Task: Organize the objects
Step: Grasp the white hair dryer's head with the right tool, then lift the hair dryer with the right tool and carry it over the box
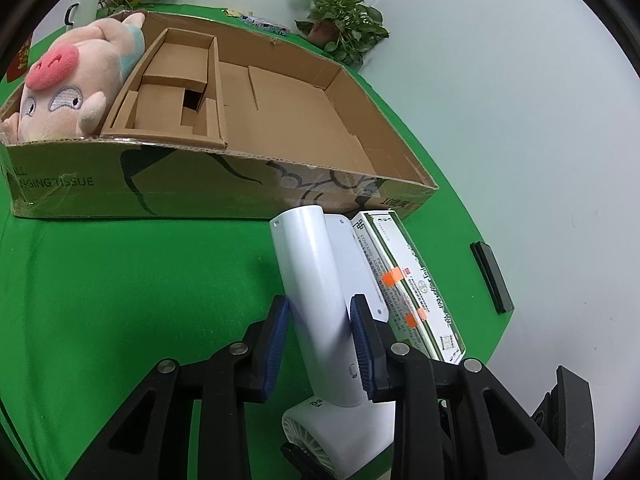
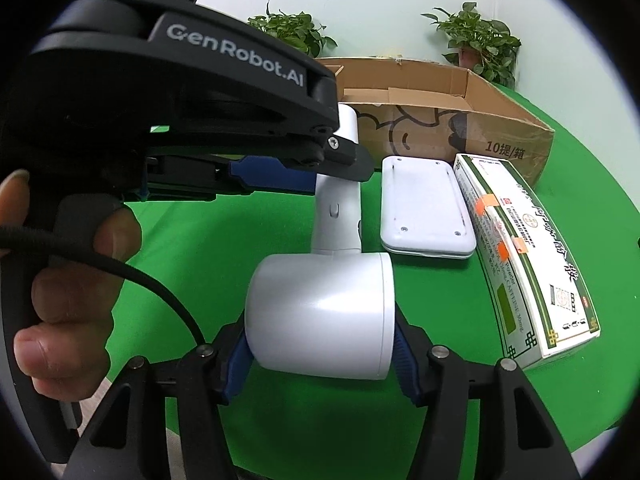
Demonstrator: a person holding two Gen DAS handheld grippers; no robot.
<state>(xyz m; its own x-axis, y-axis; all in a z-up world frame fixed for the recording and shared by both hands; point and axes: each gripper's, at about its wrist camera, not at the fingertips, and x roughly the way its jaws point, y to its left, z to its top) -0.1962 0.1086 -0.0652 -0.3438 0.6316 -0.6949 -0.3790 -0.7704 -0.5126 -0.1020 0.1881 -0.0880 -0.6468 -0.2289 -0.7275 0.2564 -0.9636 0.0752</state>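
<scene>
A white hair dryer [image 1: 304, 248] lies over the green cloth, its handle pointing toward the cardboard box [image 1: 240, 152]. My left gripper [image 1: 320, 304] is shut on the handle, a blue pad pressing each side. In the right wrist view the dryer's round head [image 2: 316, 300] sits between the pads of my right gripper [image 2: 320, 340], which is shut on it. The left gripper [image 2: 332, 172] crosses that view from the left, held by a person's hand [image 2: 72, 280]. A pink plush pig [image 1: 68, 80] lies in the box's left end.
A flat white device [image 2: 424, 208] and a green-and-white medicine box [image 2: 528, 256] lie side by side just right of the dryer, in front of the box. A black bar [image 1: 492, 276] lies at the cloth's right edge. Potted plants [image 1: 344, 20] stand behind the box.
</scene>
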